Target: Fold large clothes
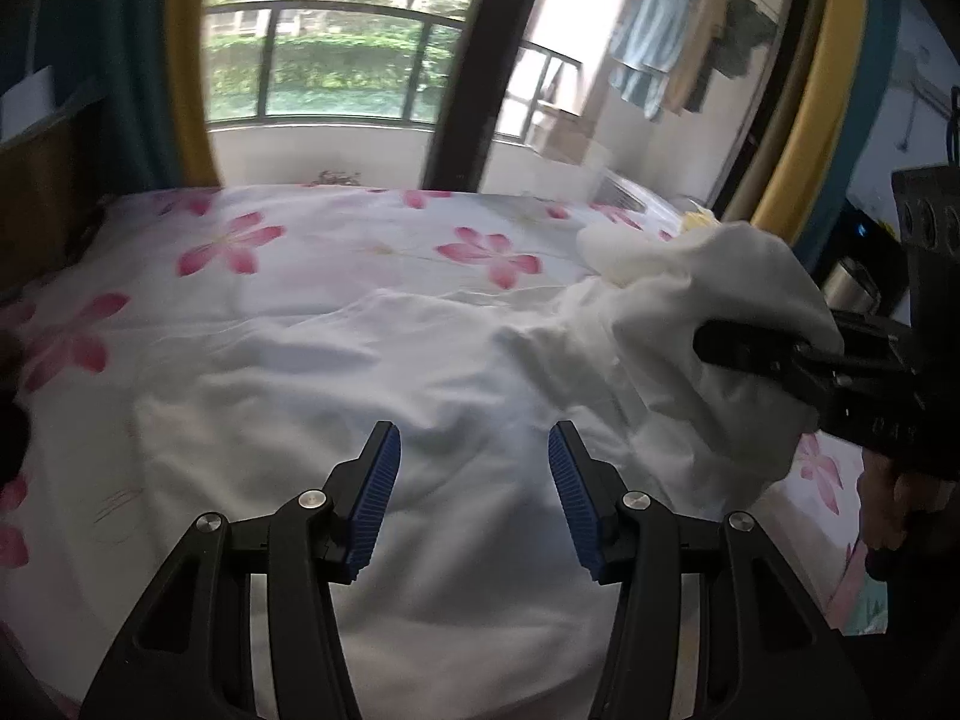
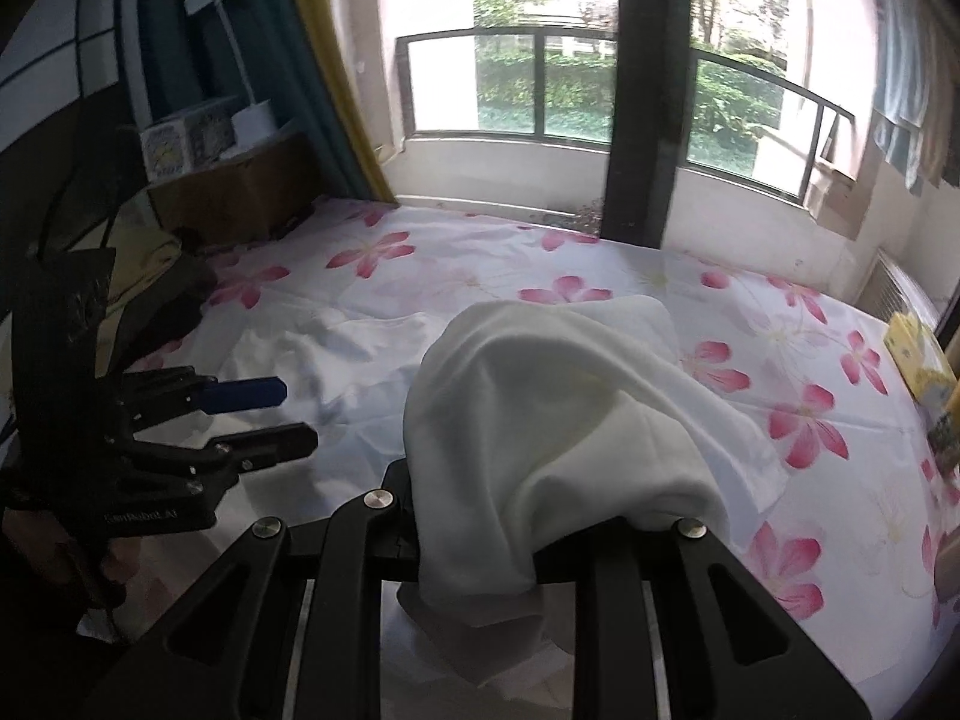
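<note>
So your left gripper [image 1: 474, 492] has its fingers spread apart with nothing between them, just hanging over the flat part of the white garment [image 1: 384, 420] that's lying on the bed [image 1: 336, 234]. Your right gripper [image 1: 750, 354] has its fingers clamped on a bunched-up edge of that same garment, lifted off the flowered sheet, with the rest trailing back down onto the bed.

The left wrist view is the only one where you see how the lifted bit connects down to the spread-out cloth, plus clothes hanging [image 1: 678, 54] out on the balcony and a metal cup [image 1: 852, 288] off to the right. The right wrist view mostly gets blocked by the cloth draped over its own fingers, so the fingertips themselves are hidden there. It does show the left gripper from the side, and a wooden nightstand [image 2: 240, 192] with a patterned box [image 2: 186, 144] and a white lamp [image 2: 240, 60] on it, and a yellow box [image 2: 921, 360] at the bed's right edge.

Writing: there's pale lettering on the left gripper's body in the right wrist view, too blurry to read properly.
</note>
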A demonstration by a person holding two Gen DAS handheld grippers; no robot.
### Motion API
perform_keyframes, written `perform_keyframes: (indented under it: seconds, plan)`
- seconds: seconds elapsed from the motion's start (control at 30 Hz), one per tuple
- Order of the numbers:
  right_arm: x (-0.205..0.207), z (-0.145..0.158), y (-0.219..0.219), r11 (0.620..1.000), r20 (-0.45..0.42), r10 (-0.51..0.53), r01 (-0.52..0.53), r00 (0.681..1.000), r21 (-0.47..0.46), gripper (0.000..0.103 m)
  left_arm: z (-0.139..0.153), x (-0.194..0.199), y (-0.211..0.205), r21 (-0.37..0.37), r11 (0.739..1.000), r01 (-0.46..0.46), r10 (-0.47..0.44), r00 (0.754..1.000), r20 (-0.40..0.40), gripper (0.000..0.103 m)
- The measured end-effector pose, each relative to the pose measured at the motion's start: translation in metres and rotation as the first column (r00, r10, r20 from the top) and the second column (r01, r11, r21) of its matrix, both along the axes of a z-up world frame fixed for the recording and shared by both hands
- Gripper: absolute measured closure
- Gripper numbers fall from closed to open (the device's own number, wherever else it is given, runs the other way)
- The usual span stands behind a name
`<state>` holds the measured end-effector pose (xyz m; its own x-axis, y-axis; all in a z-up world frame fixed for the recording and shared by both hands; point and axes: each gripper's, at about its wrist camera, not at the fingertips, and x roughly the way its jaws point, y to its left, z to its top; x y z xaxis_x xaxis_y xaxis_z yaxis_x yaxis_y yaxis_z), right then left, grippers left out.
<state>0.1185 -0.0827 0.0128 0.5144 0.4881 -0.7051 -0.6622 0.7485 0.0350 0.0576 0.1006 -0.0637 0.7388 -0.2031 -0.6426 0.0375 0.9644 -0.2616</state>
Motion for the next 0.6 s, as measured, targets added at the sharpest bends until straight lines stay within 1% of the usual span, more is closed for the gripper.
perform_keyframes:
  seconds: [0.27,0.43,0.53,0.6]
  plan:
    - [-0.011,-0.014,0.047,0.994,-0.034,0.099,-0.101,0.994,-0.048,0.082,-0.008,-0.018,0.046,-0.038,0.994,-0.099,0.098,0.995,-0.017,0.049]
    - [-0.015,-0.028,0.071,0.987,-0.076,0.138,-0.144,0.987,-0.073,0.08,-0.013,-0.028,0.059,-0.047,0.99,-0.132,0.131,0.991,-0.027,0.049]
    - [-0.018,-0.038,0.083,0.979,-0.115,0.164,-0.176,0.98,-0.101,0.074,-0.016,-0.033,0.067,-0.051,0.988,-0.148,0.146,0.989,-0.035,0.049]
    - [-0.023,-0.045,0.093,0.966,-0.138,0.202,-0.22,0.97,-0.132,0.064,-0.017,-0.034,0.072,-0.053,0.986,-0.156,0.154,0.987,-0.041,0.049]
